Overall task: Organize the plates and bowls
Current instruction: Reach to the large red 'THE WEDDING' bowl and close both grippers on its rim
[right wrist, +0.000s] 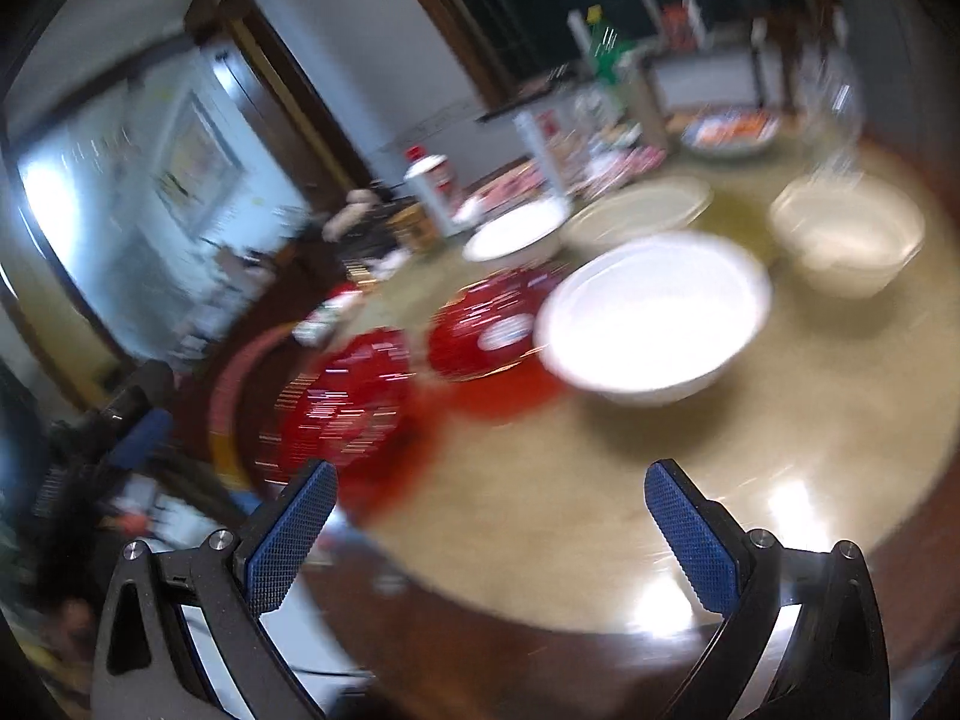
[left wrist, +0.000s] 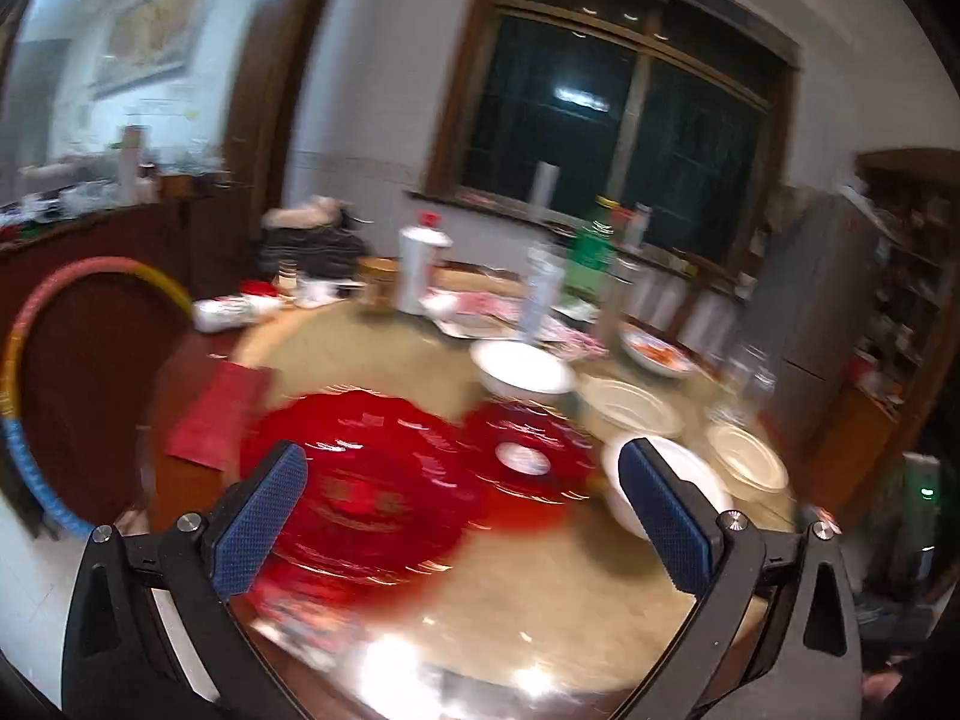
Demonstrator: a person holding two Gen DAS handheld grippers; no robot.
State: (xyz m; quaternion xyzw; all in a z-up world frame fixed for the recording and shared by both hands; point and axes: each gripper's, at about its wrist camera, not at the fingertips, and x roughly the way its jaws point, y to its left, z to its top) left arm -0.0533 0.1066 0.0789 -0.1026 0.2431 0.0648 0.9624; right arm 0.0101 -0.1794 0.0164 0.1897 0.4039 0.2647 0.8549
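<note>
Both tongs, left [left wrist: 462,510] and right [right wrist: 491,525], gape wide, holding nothing.

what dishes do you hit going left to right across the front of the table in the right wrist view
large red plate → smaller red plate → big white bowl → cream bowl. Both claws hang open, holding nothing.
</note>
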